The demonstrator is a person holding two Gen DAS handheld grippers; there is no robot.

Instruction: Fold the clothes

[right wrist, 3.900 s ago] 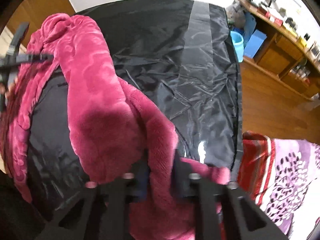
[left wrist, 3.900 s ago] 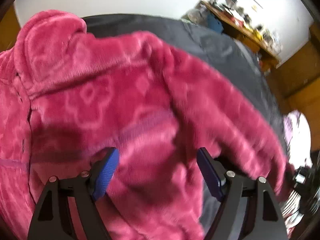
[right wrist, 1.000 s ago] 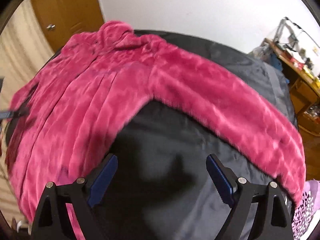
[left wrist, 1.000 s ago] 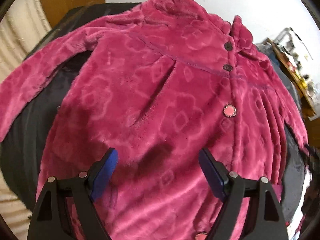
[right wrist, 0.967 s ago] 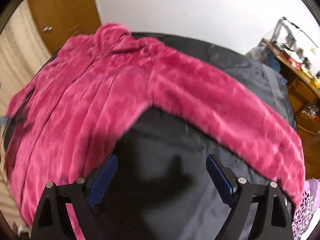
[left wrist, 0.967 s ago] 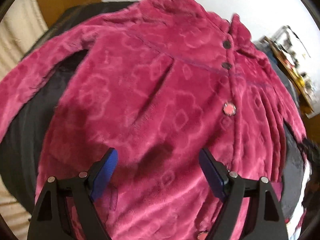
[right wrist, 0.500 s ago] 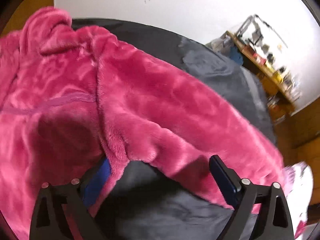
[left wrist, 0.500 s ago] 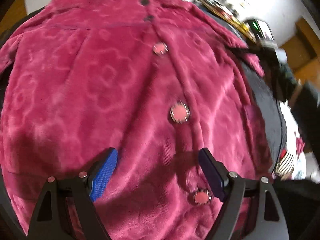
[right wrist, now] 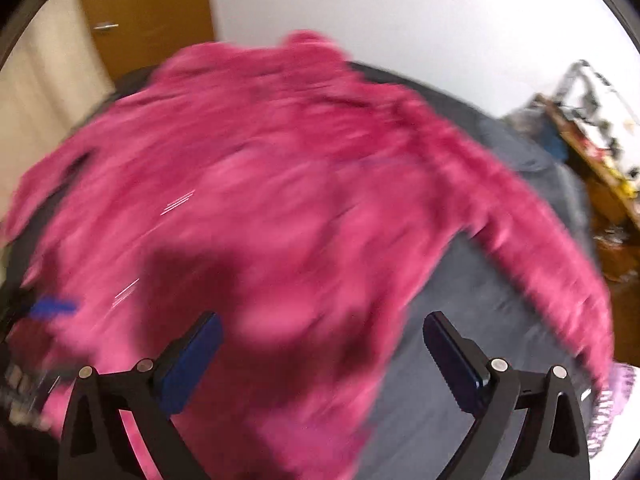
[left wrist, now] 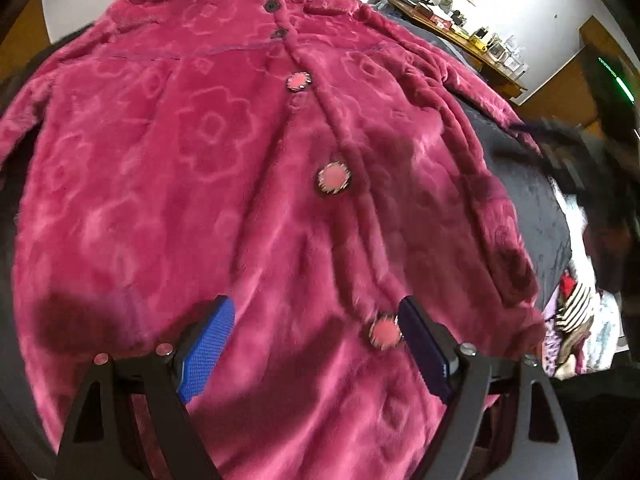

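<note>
Lying front-up and buttoned on the dark cover [left wrist: 520,184], the pink fleece jacket [left wrist: 224,168] spreads below both grippers; left gripper [left wrist: 316,336] and right gripper [right wrist: 322,340] jaws stand wide, gripping nothing.

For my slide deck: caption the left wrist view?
Open left claw above a buttoned magenta fleece jacket spread flat.

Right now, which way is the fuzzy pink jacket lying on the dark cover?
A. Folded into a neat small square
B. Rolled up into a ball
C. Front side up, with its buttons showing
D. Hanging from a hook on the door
C: the pink jacket lies spread out flat on the dark cover, with its round buttons running down the middle.
</note>
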